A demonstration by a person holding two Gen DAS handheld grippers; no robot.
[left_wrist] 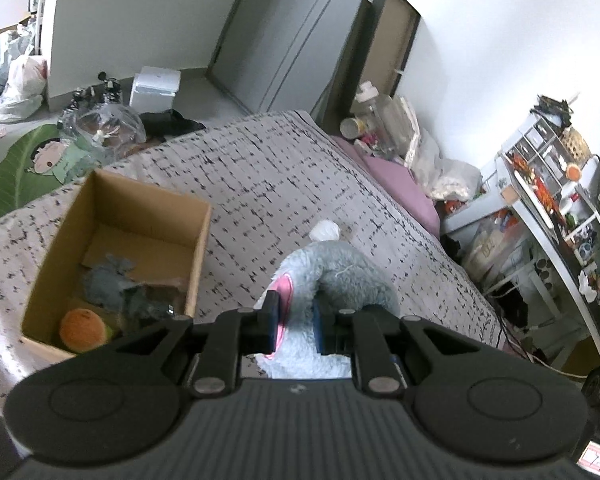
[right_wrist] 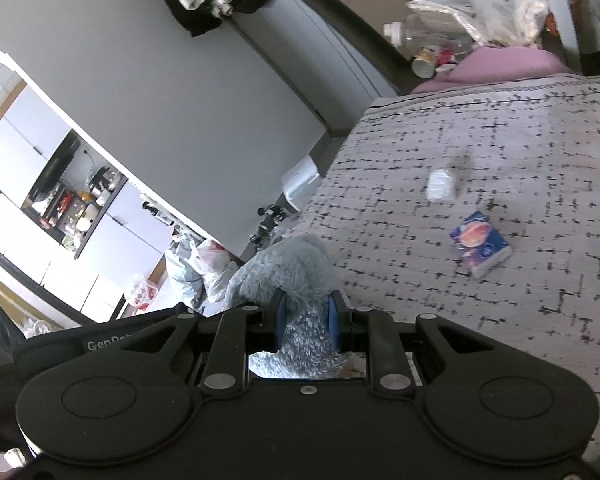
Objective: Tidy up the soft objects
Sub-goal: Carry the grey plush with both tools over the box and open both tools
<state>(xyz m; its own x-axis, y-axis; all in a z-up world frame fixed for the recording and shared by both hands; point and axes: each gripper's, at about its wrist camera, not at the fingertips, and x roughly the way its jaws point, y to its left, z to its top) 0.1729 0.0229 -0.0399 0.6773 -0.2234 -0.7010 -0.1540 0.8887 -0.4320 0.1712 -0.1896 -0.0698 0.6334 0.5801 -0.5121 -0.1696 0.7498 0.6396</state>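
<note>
Pinching one grey plush toy [left_wrist: 340, 276] with both claws, left [left_wrist: 296, 322] and right [right_wrist: 306, 322], you have the box [left_wrist: 198, 248] at left of frame

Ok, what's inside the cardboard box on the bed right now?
Inside the cardboard box, seen from the left wrist, lie an orange plush toy in the near corner, a grey plush toy beside it, and a loose cardboard flap. The box's near wall and the left claw hide the rest.
</note>
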